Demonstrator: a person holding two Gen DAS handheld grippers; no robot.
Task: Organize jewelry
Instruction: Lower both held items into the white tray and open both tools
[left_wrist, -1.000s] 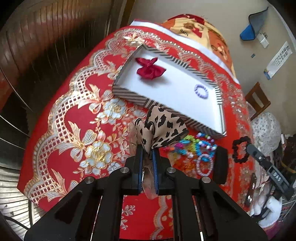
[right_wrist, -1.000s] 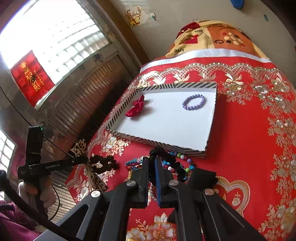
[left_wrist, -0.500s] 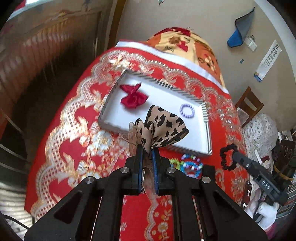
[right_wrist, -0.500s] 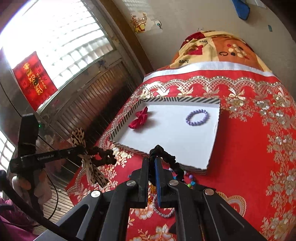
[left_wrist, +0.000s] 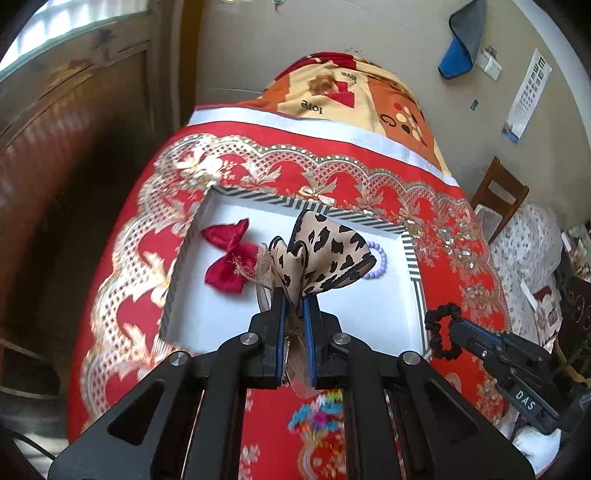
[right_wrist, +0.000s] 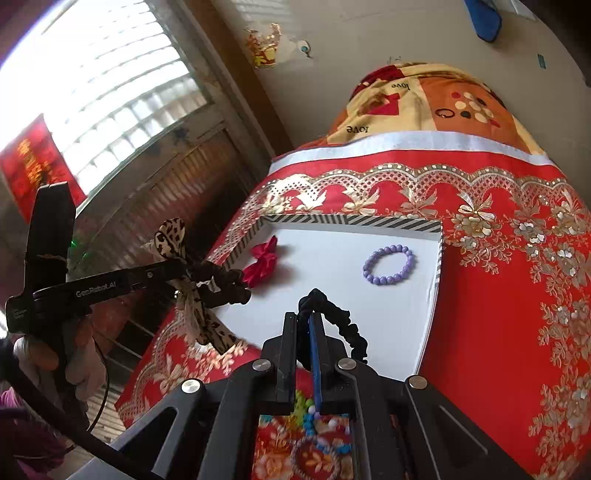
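Observation:
My left gripper (left_wrist: 294, 301) is shut on a leopard-print bow (left_wrist: 325, 251) and holds it above the near part of a white tray (left_wrist: 229, 306) with a striped rim. My right gripper (right_wrist: 303, 325) is shut on a black scrunchie (right_wrist: 341, 325) and holds it over the tray's (right_wrist: 369, 325) near edge. A red bow (left_wrist: 227, 260) lies at the tray's left and a purple bead bracelet (right_wrist: 388, 264) at its right. The left gripper (right_wrist: 207, 275) with the leopard bow (right_wrist: 171, 234) shows in the right wrist view; the right gripper (left_wrist: 448, 334) with the scrunchie (left_wrist: 441, 317) shows in the left wrist view.
Colourful bead bracelets (right_wrist: 314, 435) lie on the red and gold tablecloth (right_wrist: 498, 295) in front of the tray. A patterned blanket (left_wrist: 351, 92) lies at the far end. A wooden chair (left_wrist: 498, 195) stands to the right. A window (right_wrist: 110, 92) is at the left.
Both grippers have risen and moved forward from over the bead bracelets to over the tray, each still holding its item. The bracelets now lie beneath and behind the fingers.

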